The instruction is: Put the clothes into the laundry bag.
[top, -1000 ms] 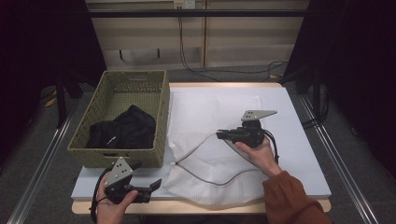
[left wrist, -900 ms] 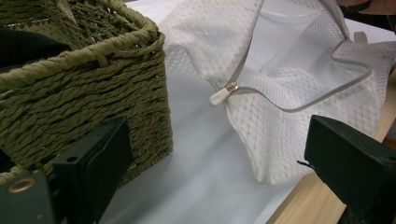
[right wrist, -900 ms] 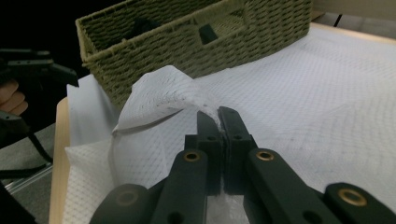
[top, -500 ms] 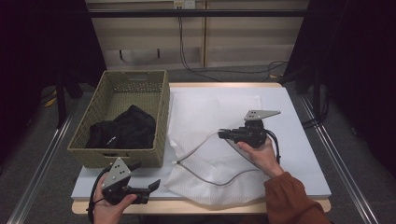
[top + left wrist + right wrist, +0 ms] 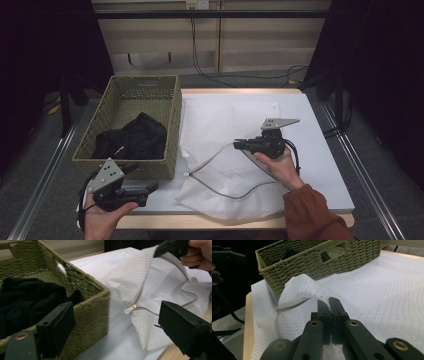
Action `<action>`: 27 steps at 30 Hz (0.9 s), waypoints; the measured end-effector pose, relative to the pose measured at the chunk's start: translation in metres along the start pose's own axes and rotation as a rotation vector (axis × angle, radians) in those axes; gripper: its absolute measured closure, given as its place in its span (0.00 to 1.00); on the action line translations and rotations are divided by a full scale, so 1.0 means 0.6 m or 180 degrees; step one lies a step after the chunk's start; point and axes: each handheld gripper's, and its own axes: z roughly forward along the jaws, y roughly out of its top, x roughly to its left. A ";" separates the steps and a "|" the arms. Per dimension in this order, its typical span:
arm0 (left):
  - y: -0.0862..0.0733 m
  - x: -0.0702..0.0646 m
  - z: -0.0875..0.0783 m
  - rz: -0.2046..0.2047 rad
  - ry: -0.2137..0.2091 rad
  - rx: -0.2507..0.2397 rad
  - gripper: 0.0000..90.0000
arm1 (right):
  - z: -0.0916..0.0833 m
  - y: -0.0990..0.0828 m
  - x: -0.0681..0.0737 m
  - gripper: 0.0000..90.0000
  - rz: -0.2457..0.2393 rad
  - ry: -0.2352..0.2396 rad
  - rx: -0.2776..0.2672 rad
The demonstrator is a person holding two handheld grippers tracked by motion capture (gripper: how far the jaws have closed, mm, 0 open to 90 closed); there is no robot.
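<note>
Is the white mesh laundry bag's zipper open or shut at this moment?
Open. The mesh bag gapes along its zipper, with the right gripper shut on the lifted upper edge and the pull at the end.

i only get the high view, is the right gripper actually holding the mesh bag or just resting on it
Observer: Holding. In the right gripper view the right gripper is shut on a lifted fold of the white mesh bag.
Operator: where's the zipper pull
Observer: The left gripper view shows a small gold pull at the end of the open zipper, lying on the bag's edge facing the basket.
Operator: left gripper got anything
Observer: No. The left gripper has its jaws wide apart with nothing between the pads; they have just been closing slightly.
</note>
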 end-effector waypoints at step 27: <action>0.066 0.121 0.031 -0.0097 0.0376 0.0149 0.12 | 0.002 0.000 -0.003 0.98 0.0004 -0.0029 0.0074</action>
